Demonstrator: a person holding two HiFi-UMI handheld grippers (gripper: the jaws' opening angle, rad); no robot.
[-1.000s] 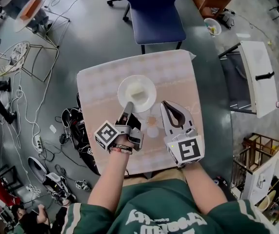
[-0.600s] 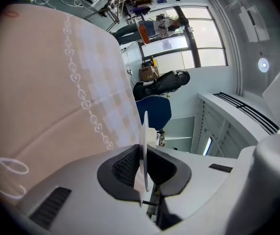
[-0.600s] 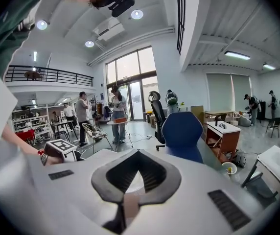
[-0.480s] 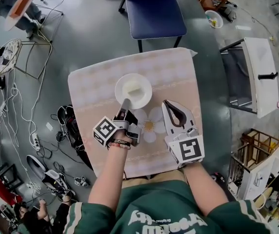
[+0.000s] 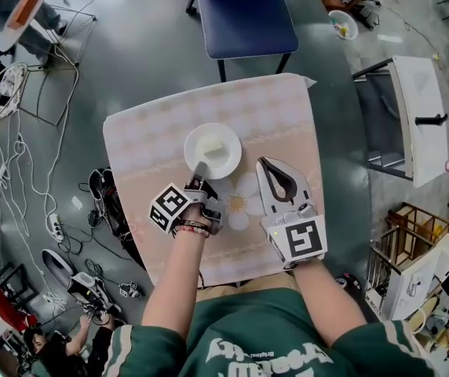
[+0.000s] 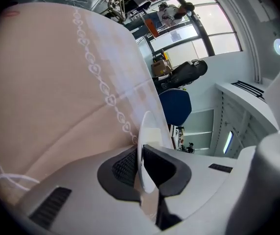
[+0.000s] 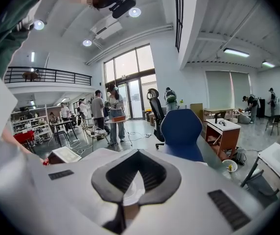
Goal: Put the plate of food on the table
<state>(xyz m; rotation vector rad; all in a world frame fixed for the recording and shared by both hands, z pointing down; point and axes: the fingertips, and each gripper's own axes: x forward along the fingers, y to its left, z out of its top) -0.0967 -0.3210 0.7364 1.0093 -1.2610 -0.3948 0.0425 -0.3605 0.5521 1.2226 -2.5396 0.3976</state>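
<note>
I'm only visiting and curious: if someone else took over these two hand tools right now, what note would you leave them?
Left gripper: fingers shut on the near rim of the white plate.
Right gripper: shut, empty, over the table just right of the plate.
Plate, with a pale piece of food, is at the table's middle; contact with the cloth unclear.
Done: plate at the table.
Left: settle it, open the left fingers, withdraw.

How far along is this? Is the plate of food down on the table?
Done: the plate, with food on it, is over the middle of the table. In hand: the left gripper is clamped on its near rim; whether it rests there is unclear. Left: let go. The right gripper is shut and empty.
</note>
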